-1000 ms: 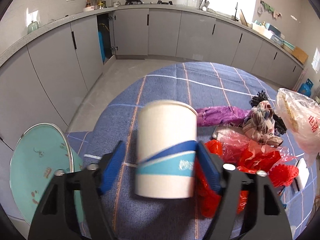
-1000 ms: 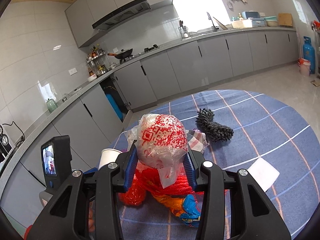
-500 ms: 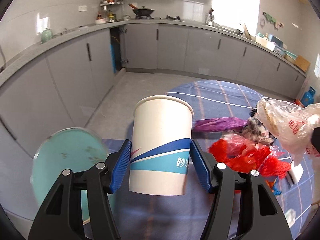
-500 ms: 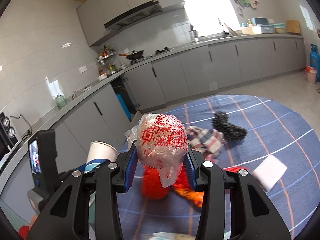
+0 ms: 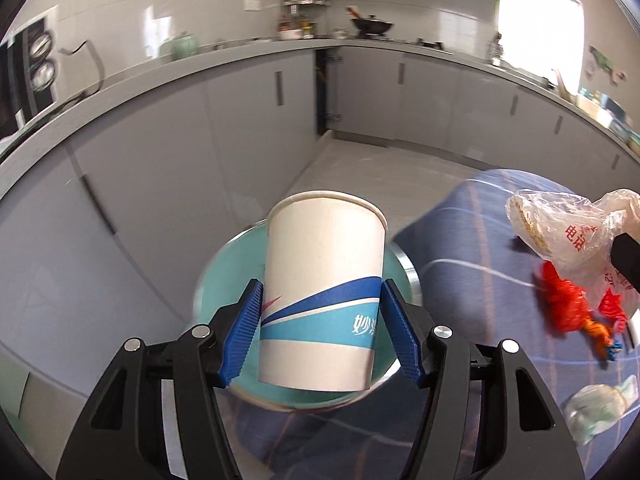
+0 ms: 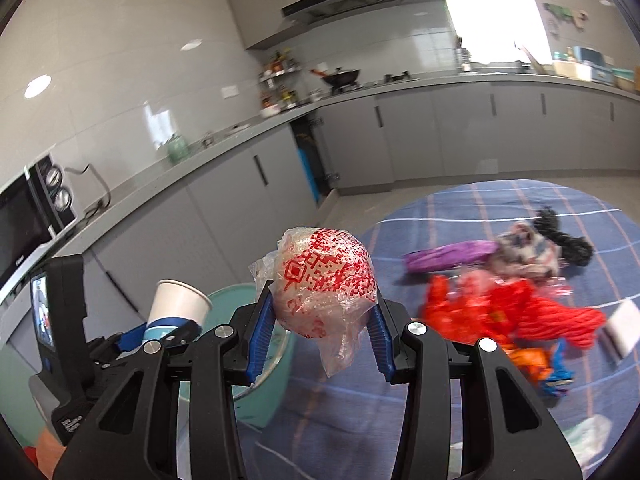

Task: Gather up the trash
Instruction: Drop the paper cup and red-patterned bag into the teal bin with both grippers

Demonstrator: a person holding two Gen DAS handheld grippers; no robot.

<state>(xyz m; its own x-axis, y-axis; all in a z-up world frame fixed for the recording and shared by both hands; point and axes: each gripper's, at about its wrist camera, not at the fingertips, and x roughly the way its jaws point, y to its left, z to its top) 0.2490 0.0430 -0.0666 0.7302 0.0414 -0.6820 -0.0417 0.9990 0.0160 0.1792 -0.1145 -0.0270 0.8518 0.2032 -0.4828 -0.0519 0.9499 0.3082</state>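
Note:
My left gripper (image 5: 320,332) is shut on a white paper cup (image 5: 322,292) with blue stripes, held upright above the teal trash bin (image 5: 224,280) beside the table. My right gripper (image 6: 320,332) is shut on a balled clear plastic bag (image 6: 324,276) with red print, held in the air near the table's left edge. That bag (image 5: 560,232) also shows at the right of the left wrist view. In the right wrist view the cup (image 6: 180,304) and the bin (image 6: 232,304) lie to the left of the bag.
A round table with a blue checked cloth (image 6: 500,208) carries red net bags (image 6: 516,312), a purple wrapper (image 6: 452,258), patterned and black cloths (image 6: 532,246), white paper (image 6: 624,324) and a clear bag (image 5: 596,412). Grey cabinets (image 5: 248,128) line the walls behind the bin.
Both grippers have swung left, away from the table's middle, each keeping its grip. The cup now hangs over the teal bin, and the bag has come to the table's edge.

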